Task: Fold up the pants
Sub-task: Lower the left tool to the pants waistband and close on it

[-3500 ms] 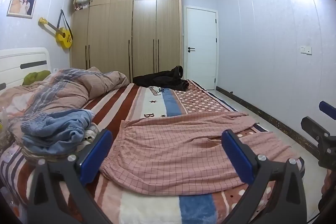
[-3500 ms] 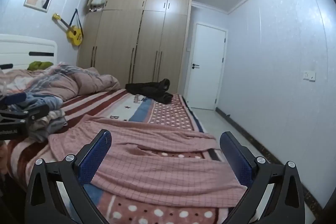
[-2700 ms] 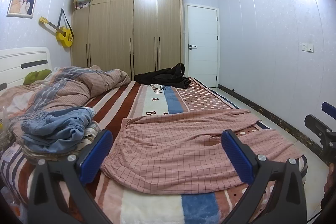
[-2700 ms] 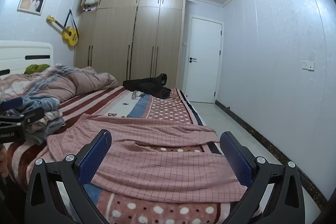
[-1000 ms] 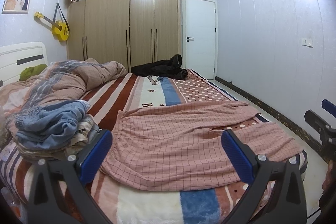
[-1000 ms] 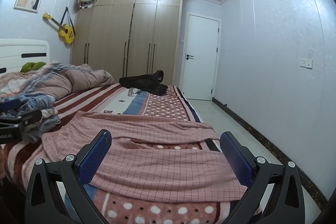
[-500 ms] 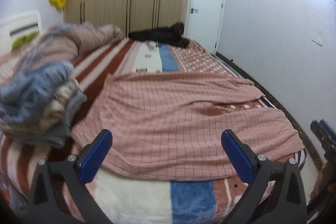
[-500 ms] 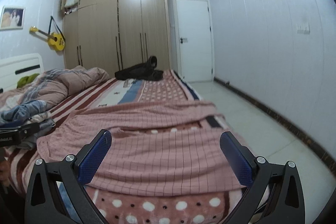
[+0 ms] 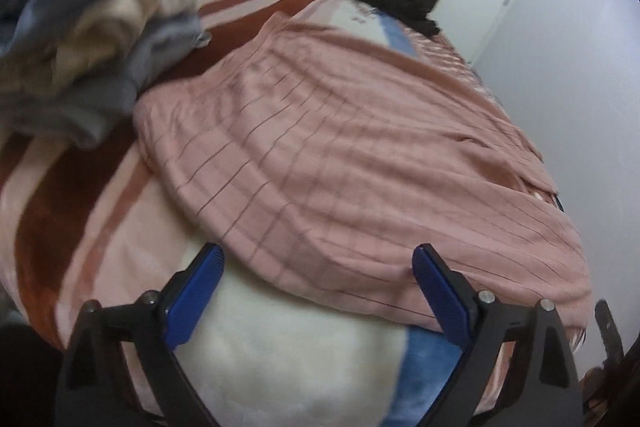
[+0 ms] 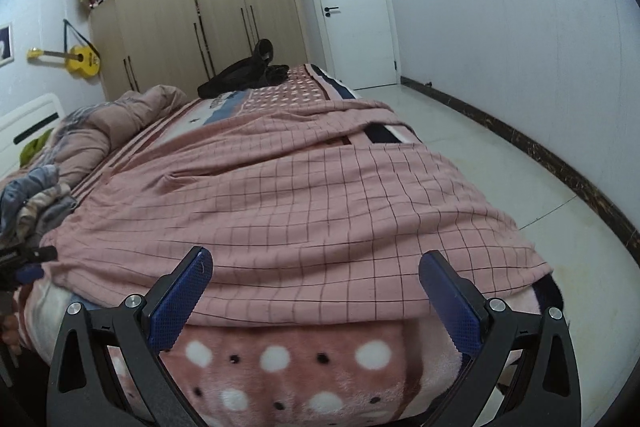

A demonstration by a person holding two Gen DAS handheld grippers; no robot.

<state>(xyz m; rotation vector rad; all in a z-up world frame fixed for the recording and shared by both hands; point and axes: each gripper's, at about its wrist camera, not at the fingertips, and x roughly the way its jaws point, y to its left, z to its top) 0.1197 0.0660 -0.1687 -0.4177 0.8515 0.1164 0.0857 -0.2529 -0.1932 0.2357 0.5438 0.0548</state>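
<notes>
Pink checked pants [image 9: 340, 155] lie spread flat across the bed, waistband to the left, legs running to the right edge. They also show in the right wrist view [image 10: 312, 203]. My left gripper [image 9: 316, 279] is open and empty, low over the near hem by the waistband end. My right gripper [image 10: 316, 287] is open and empty, low over the near edge of the closer leg. The left gripper's tip [image 10: 24, 259] shows at the left edge of the right wrist view.
A pile of blue and beige clothes [image 9: 92, 11] sits left of the pants. A crumpled quilt [image 10: 116, 123] and a dark garment [image 10: 248, 71] lie farther back on the striped, dotted blanket [image 10: 288, 359]. Tiled floor [image 10: 500, 155] runs along the bed's right side.
Both grippers have dropped and tilted down toward the near edge of the pants. The left wrist view has swung left and blurs with motion. The pants have not moved.
</notes>
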